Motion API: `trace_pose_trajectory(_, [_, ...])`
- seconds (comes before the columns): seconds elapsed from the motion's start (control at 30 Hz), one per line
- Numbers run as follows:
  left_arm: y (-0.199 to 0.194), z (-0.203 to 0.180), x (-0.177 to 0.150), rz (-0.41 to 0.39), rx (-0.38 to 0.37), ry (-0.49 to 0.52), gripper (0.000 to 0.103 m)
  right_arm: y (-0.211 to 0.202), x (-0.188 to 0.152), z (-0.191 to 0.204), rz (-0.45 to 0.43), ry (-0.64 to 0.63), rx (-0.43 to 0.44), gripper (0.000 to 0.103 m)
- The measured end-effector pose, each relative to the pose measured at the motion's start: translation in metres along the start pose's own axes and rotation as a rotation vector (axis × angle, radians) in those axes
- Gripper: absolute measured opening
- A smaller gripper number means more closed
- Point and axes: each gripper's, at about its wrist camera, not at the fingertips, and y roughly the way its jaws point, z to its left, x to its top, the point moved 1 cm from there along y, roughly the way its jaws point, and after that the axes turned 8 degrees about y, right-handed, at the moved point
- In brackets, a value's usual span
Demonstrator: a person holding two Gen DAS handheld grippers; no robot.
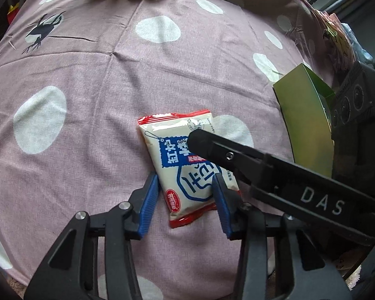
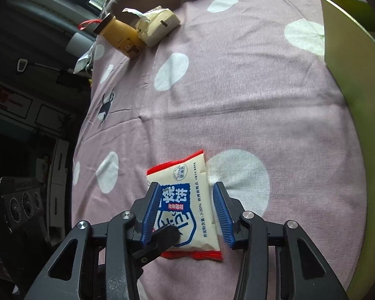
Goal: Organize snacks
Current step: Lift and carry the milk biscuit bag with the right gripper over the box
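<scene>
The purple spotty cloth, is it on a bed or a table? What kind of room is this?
Probably a table in someone's home, though I can't be sure. The spotted tablecloth holds a snack packet, a yellow bear bottle and a tissue pack, with a window behind.

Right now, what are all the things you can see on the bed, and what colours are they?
Snack packet: one, cream with red ends and blue print, lying flat mid-cloth between both grippers.
Cloth: one, pink-purple with white dots and a dark deer print, covering the whole surface.
Green box: one, olive green, open, at the right edge of the cloth.
Bottle: one, yellow with a bear picture and a red strap, lying at the far edge.
Tissue pack: one, cream, beside the bottle at the far edge.
Left gripper: one, black with blue pads, straddling the packet's near end.
Right gripper: one, black with blue pads, straddling the packet from the other side.
</scene>
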Motion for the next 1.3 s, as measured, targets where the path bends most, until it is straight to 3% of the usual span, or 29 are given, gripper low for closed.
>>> trace_pose_trajectory(0.17, [-0.004,-0.003,0.005,-0.035,0.017,0.008,0.042,-0.004,-0.003,0.005,-0.026,-0.023,-0.024,0.042])
trace_pose_trajectory(0.3, [-0.020,-0.016,0.006,-0.107,0.015,0.056,0.042,-0.022,-0.006,0.009,-0.069,-0.008,-0.020,0.042])
trace_pose_trajectory(0.53, [-0.062,-0.054,0.010,-0.297,-0.017,0.171,0.043,-0.089,-0.018,0.028,-0.278,-0.069,-0.002,0.042])
trace_pose_trajectory(0.77, [-0.090,-0.094,0.005,-0.502,-0.023,0.313,0.052,-0.149,-0.033,0.039,-0.444,-0.117,0.007,0.042])
trace_pose_trajectory(1.1, [-0.108,-0.143,0.002,-0.561,-0.124,0.404,0.055,-0.206,-0.050,0.035,-0.611,-0.149,-0.093,0.042])
trace_pose_trajectory(1.3, [-0.101,-0.184,0.005,-0.540,-0.167,0.460,0.056,-0.238,-0.050,0.009,-0.670,-0.113,-0.099,0.042])
